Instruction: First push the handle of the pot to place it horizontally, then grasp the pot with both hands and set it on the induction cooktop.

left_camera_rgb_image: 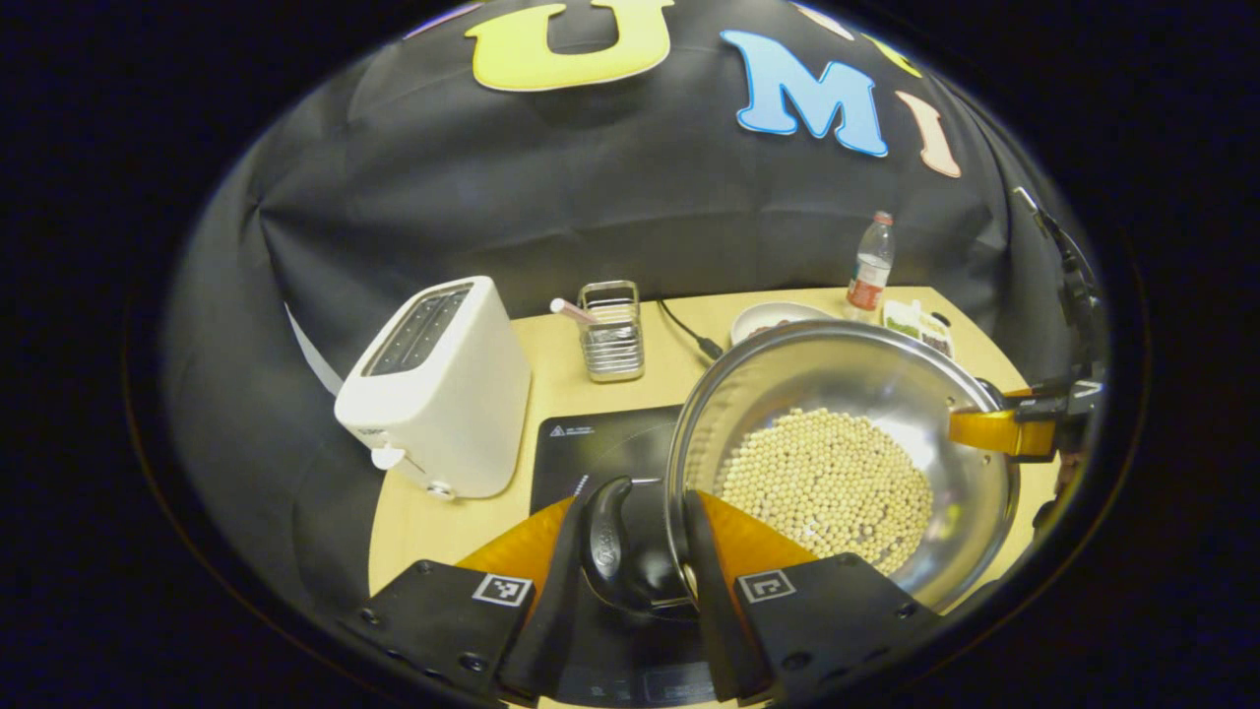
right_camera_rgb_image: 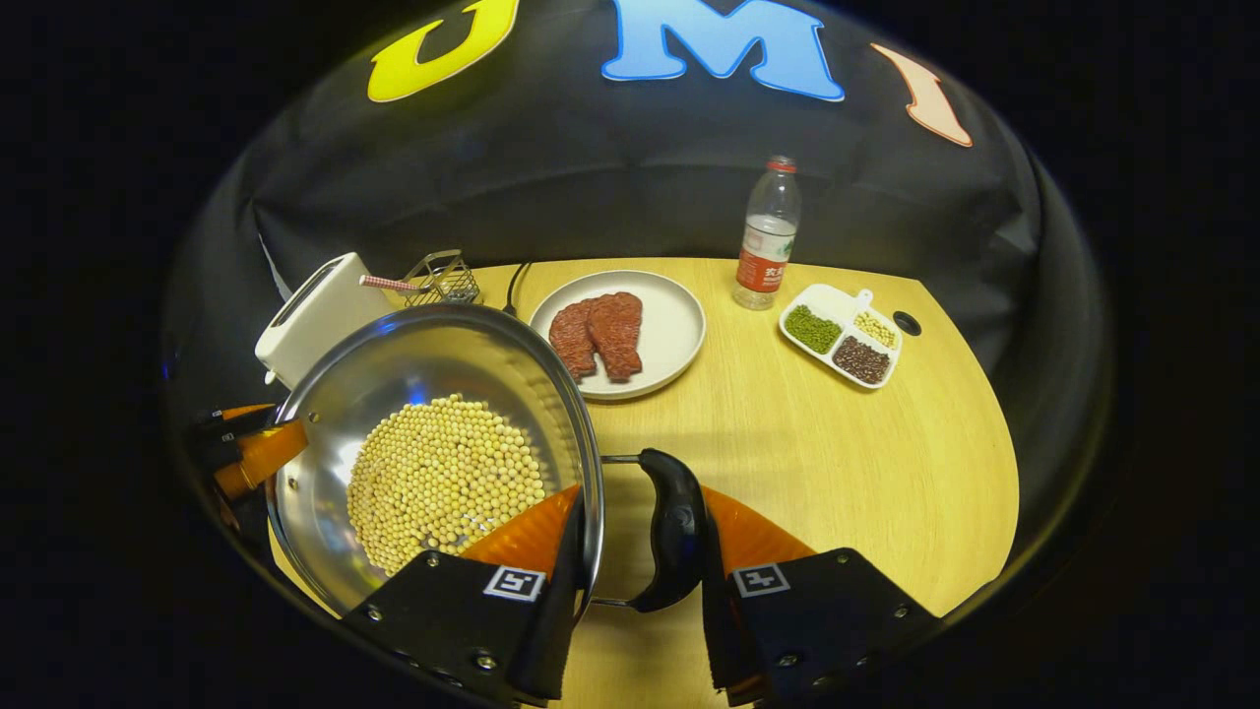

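I saw the steel pot, round and shiny w/ pale beans in the bottom, hanging over the black cooktop. Its black side handles sat on opposite sides, roughly level.

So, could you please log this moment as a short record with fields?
pot: steel pot holding pale beans, lifted over the cooktop
left gripper: shut on the pot's black side handle
right gripper: closed across rim and the opposite handle
cooktop: black induction cooktop beside the toaster
nearby: plate of meat, water bottle
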Action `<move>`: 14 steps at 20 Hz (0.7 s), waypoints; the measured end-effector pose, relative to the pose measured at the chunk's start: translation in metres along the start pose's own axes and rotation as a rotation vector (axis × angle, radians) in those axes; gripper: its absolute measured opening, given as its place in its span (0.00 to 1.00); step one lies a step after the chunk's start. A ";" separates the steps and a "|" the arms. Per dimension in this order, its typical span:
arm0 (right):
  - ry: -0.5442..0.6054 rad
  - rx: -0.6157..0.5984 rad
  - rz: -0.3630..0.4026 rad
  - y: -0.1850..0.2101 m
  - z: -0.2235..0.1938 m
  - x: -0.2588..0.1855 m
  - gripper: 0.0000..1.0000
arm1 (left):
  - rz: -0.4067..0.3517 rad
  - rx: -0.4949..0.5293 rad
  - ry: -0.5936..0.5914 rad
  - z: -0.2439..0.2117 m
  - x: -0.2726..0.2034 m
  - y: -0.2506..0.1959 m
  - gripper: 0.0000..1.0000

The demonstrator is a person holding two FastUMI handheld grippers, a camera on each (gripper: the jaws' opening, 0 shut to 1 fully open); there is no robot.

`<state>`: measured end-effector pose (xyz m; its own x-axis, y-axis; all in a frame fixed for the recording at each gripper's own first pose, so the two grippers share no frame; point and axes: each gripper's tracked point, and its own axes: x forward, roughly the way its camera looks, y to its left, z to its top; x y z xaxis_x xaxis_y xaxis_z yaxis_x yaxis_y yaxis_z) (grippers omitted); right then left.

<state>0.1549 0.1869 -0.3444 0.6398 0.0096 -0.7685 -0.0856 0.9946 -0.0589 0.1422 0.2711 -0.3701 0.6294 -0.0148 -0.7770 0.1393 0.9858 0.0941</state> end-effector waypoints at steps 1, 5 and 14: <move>0.002 0.002 0.003 0.006 0.000 0.003 0.55 | 0.005 0.001 0.004 0.000 0.002 0.008 0.62; 0.010 0.015 0.015 0.031 0.003 0.009 0.55 | 0.018 0.007 0.008 0.003 0.004 0.033 0.62; 0.025 0.018 0.018 0.070 0.009 0.018 0.55 | 0.007 0.006 0.027 -0.002 0.019 0.076 0.58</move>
<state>0.1675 0.2573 -0.3568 0.6194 0.0248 -0.7847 -0.0831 0.9960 -0.0341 0.1632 0.3460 -0.3784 0.6098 -0.0033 -0.7925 0.1395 0.9848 0.1032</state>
